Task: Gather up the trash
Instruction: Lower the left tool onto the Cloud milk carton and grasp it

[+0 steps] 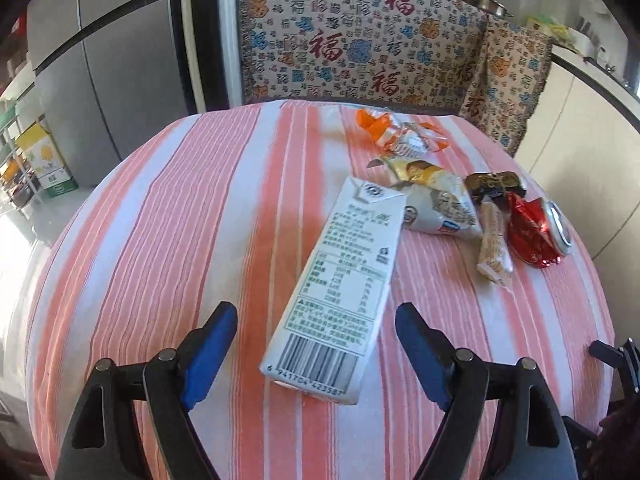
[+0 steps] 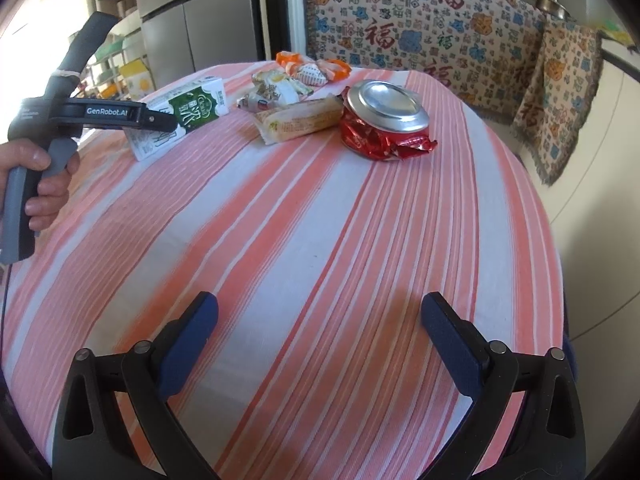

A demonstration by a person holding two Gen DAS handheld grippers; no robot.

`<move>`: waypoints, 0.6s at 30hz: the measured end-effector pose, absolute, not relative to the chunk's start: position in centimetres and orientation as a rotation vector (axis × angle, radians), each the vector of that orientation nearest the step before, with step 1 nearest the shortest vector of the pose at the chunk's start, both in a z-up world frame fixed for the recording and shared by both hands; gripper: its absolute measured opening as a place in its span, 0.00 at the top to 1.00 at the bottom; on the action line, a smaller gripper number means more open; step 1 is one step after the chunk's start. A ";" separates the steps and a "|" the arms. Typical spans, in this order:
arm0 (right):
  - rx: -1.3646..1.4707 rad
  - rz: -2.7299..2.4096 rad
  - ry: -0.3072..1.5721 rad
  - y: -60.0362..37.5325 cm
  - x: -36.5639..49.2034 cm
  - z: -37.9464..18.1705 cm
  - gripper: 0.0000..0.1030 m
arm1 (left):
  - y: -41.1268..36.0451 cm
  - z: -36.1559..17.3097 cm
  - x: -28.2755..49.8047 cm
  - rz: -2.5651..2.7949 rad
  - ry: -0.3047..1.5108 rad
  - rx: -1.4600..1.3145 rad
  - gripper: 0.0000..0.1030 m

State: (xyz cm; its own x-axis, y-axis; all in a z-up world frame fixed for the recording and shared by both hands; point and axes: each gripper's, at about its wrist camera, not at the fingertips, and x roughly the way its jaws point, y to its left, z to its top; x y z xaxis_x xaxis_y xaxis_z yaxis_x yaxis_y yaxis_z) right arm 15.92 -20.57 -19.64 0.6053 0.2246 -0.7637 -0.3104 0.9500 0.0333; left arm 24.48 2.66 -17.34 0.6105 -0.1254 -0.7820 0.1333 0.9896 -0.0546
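Left gripper (image 1: 316, 344) hangs low over the striped surface (image 1: 160, 220), blue fingers (image 1: 210, 354) spread wide, and the milk carton (image 1: 336, 292) lies flat right between them, barcode end nearest, touched by neither finger. Beyond the carton's far end sits the rest of the trash: a pale snack bag (image 1: 440, 208) against its top corner, a long biscuit wrapper (image 1: 496, 240) beside that, then the crushed red can (image 1: 536, 232), with an orange wrapper (image 1: 392, 132) farther back. Right gripper (image 2: 320, 340) is on the near side of the can (image 2: 384, 120), well apart from it, fingers (image 2: 188, 344) wide apart over bare cloth, nothing held. The person's left hand (image 2: 40, 184) grips its handle beside the carton (image 2: 184, 116).
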 end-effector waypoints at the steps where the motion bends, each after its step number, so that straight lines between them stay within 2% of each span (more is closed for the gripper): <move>1: -0.102 0.312 0.867 -20.6 15.9 -19.6 0.02 | 2.5 -17.1 24.3 -0.173 0.902 0.013 0.55; 3: -0.099 0.313 0.867 -20.7 15.9 -19.6 0.02 | 2.3 -17.0 23.9 -0.222 0.943 0.006 0.63; 8: -0.113 0.311 0.870 -20.5 15.9 -19.7 0.02 | 4.3 -16.5 23.7 -0.292 0.965 -0.109 0.62; 9: -0.112 0.311 0.870 -20.5 15.9 -19.7 0.02 | 5.2 -16.6 23.9 -0.292 0.972 -0.146 0.57; 10: -0.110 0.312 0.869 -20.6 15.9 -19.7 0.02 | 6.4 -16.8 24.2 -0.274 0.975 -0.182 0.47; 12: -0.106 0.314 0.868 -20.7 15.9 -19.7 0.02 | 8.7 -16.9 24.4 -0.233 0.958 -0.250 0.38; 18: -0.106 0.314 0.868 -20.7 15.9 -19.7 0.02 | 12.9 -17.2 25.4 -0.124 0.935 -0.354 0.27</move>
